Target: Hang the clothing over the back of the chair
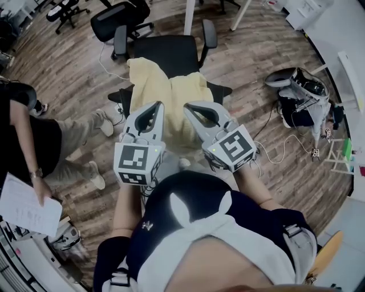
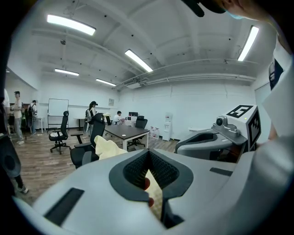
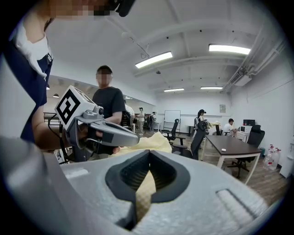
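Observation:
A pale yellow garment [image 1: 165, 91] lies draped over the back of a black office chair [image 1: 174, 52] in the head view, hanging down toward me. My left gripper [image 1: 158, 106] and right gripper [image 1: 187, 108] sit side by side at its near part, both shut on the fabric. A strip of the yellow garment [image 2: 155, 190] is pinched between the shut jaws of my left gripper [image 2: 149, 154] in the left gripper view. The garment [image 3: 143, 195] is clamped the same way in my right gripper [image 3: 149, 156] in the right gripper view. How far the cloth hangs behind the chair back is hidden.
A person [image 1: 34, 142] holding paper stands at the left. A second black chair [image 1: 117, 17] is behind, and a white desk leg [image 1: 189, 16] rises past the seat. A grey device with cables [image 1: 299, 94] sits on the wooden floor at the right.

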The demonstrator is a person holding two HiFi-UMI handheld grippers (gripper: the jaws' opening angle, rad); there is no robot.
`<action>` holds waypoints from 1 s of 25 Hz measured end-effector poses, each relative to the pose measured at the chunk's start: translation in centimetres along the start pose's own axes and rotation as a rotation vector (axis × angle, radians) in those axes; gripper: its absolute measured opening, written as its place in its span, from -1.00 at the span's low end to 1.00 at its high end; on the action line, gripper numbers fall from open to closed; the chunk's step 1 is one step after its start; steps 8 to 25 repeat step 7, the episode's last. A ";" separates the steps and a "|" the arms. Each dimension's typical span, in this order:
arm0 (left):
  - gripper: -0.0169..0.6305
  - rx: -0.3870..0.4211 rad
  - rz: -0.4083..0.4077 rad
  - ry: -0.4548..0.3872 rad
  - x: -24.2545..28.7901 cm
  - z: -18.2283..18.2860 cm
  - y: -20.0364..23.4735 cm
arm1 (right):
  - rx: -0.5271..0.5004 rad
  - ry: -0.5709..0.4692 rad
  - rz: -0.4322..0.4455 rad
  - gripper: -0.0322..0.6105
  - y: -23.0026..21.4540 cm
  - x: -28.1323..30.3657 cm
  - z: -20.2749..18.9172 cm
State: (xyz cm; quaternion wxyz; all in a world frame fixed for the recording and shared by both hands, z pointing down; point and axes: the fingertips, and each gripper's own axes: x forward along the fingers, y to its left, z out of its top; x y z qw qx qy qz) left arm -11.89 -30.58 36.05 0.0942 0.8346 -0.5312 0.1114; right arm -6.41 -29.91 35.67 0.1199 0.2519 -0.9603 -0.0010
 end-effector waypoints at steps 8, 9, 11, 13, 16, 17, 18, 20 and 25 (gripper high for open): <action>-0.93 0.007 -0.005 0.001 -0.6 -1.0 0.7 | -0.013 0.002 -0.008 -0.90 0.6 0.6 -0.8; -0.93 0.007 -0.005 0.001 -0.6 -1.0 0.7 | -0.013 0.002 -0.008 -0.90 0.6 0.6 -0.8; -0.93 0.007 -0.005 0.001 -0.6 -1.0 0.7 | -0.013 0.002 -0.008 -0.90 0.6 0.6 -0.8; -0.93 0.007 -0.005 0.001 -0.6 -1.0 0.7 | -0.013 0.002 -0.008 -0.90 0.6 0.6 -0.8; -0.93 0.007 -0.005 0.001 -0.6 -1.0 0.7 | -0.013 0.002 -0.008 -0.90 0.6 0.6 -0.8; -0.93 0.007 -0.005 0.001 -0.6 -1.0 0.7 | -0.013 0.002 -0.008 -0.90 0.6 0.6 -0.8; -0.93 0.007 -0.005 0.001 -0.6 -1.0 0.7 | -0.013 0.002 -0.008 -0.90 0.6 0.6 -0.8; -0.93 0.007 -0.005 0.001 -0.6 -1.0 0.7 | -0.013 0.002 -0.008 -0.90 0.6 0.6 -0.8; -0.93 0.007 -0.005 0.001 -0.6 -1.0 0.7 | -0.013 0.002 -0.008 -0.90 0.6 0.6 -0.8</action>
